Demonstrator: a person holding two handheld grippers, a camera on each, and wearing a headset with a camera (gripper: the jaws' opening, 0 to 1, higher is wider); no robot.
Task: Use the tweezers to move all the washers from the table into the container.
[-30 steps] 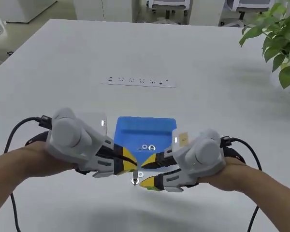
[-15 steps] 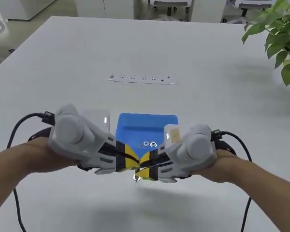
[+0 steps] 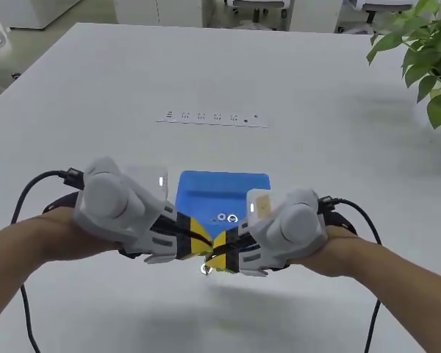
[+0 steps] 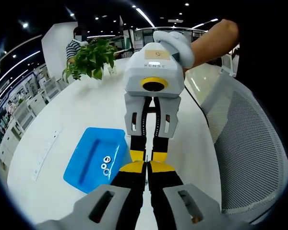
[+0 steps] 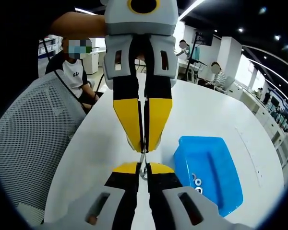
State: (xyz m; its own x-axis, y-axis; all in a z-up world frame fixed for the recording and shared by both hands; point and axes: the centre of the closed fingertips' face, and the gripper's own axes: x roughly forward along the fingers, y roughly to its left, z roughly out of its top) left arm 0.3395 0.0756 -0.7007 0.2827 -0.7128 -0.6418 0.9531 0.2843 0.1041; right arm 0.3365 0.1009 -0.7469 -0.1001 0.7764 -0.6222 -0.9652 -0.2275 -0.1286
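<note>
**Silver metal ring washers (image 3: 226, 218) inside the blue rectangular plastic container (image 3: 206, 185)**

They lie together at the centre of the head view, the container resting on the white table (image 3: 316, 110). Just below it my left claw (image 5: 144, 143) and right claw (image 5: 143, 168) meet tip to tip, both pressed together on the thin metal tweezers (image 5: 143, 157). A lone silver washer (image 3: 206, 270) sits at the tweezers' lower end, outside the container, at bottom centre.
</note>
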